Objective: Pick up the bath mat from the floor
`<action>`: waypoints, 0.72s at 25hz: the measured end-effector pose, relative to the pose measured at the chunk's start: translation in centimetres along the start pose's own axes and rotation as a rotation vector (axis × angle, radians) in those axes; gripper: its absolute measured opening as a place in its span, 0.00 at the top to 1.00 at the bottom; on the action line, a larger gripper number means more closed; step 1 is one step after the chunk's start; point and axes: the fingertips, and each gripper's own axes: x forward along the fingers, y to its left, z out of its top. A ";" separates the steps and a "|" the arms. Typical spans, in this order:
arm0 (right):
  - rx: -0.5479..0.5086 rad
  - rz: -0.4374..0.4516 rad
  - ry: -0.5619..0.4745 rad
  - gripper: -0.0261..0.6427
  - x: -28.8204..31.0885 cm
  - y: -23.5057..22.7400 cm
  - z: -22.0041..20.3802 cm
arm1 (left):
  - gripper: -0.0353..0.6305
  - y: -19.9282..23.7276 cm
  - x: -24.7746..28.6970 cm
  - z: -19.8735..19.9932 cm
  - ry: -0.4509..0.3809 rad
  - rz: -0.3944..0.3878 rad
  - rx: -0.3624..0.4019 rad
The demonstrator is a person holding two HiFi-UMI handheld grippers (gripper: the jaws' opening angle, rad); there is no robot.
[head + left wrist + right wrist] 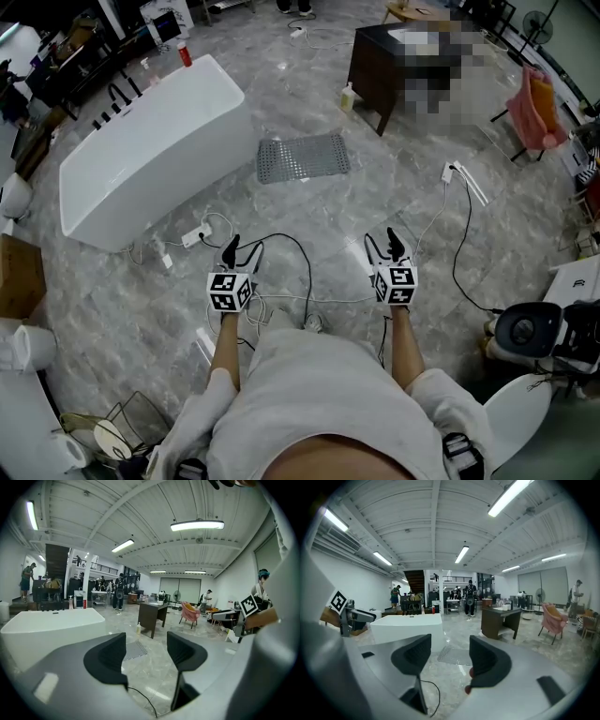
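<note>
- While both hand-held tools hang out in front of the person, the grey perforated rubber bath mat (303, 157) lies flat on the pale grey marble-look floor (375, 197), well ahead of them and untouched.
- The mat rests just beside the near end of the white freestanding bathtub (150, 150). It lies between that tub and the dark brown wooden cabinet (375, 66), and is clearly apart from the cabinet.
- The left gripper (242, 251), black-fingered with a square-marker cube behind its jaws, has its jaws spread with nothing between them. In the left gripper view the gap frames bare floor and a far corner of the mat.
- The right gripper (384, 246), of the same build, also has its jaws standing apart and empty. In the right gripper view the mat shows through the gap, far off on the floor at the tub's corner.
- The two grippers are held side by side at about the same height, both aimed toward the mat.
- A small pale yellow bottle (348, 97) stands upright on the floor at the cabinet's near left corner, near the mat's far right corner.
- A white power strip (195, 236) lies on the floor between the tub and the left gripper.
- A pink upholstered chair (534, 108) stands at the right of the head view, well apart from the mat.
</note>
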 end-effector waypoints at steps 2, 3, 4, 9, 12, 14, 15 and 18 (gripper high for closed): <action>-0.002 0.004 0.000 0.58 0.3 -0.1 0.0 | 0.54 0.1 0.1 0.0 0.004 0.005 0.000; -0.002 0.007 0.001 0.58 0.4 -0.1 0.0 | 0.54 0.1 0.2 0.0 0.005 0.009 -0.001; -0.002 0.011 0.001 0.58 0.5 -0.1 0.0 | 0.54 0.2 0.3 0.0 0.007 0.012 -0.002; 0.004 0.017 -0.006 0.58 1.6 -0.2 0.4 | 0.54 0.8 1.3 0.2 0.008 0.017 -0.003; 0.003 0.013 -0.009 0.58 2.5 -0.7 0.5 | 0.54 1.1 2.3 0.2 0.008 0.016 -0.004; 0.000 0.011 -0.006 0.58 3.4 -0.9 0.6 | 0.54 1.5 3.2 0.3 0.008 0.014 -0.006; -0.001 0.010 -0.005 0.58 3.9 -1.1 0.7 | 0.54 1.8 3.7 0.4 0.009 0.013 -0.008; -0.008 0.008 -0.001 0.58 5.7 -1.4 1.0 | 0.54 2.7 5.4 0.7 0.008 0.010 -0.013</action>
